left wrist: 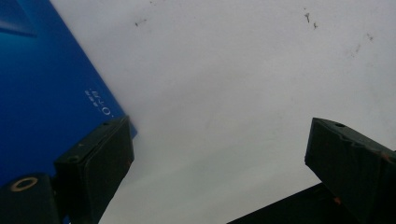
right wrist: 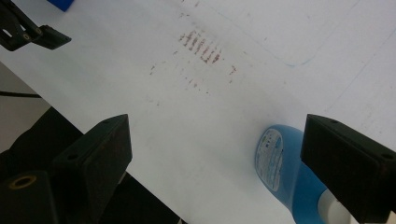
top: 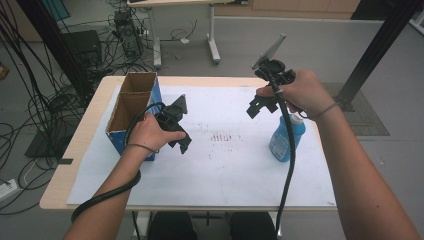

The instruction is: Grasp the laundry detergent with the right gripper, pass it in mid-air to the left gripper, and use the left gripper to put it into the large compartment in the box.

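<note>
An open blue cardboard box (top: 131,114) stands on the left of the table, and a blue bottle (top: 285,140) with a white neck stands on the right. My left gripper (top: 183,145) hovers low over the white sheet just right of the box, open, nothing between its fingers. In the left gripper view the box wall (left wrist: 46,93) lies beside the left jaw of that gripper (left wrist: 219,128). My right gripper (top: 255,107) hangs higher, above and left of the bottle, open and empty. In the right gripper view the bottle (right wrist: 280,168) lies below that gripper (right wrist: 217,123), next to its right jaw.
A white sheet (top: 215,170) covers the wooden table, with a patch of reddish marks (top: 223,136) at its middle. A cable trails from each gripper toward the table's near edge. Behind the table are desk legs, tangled cables and dark frame posts.
</note>
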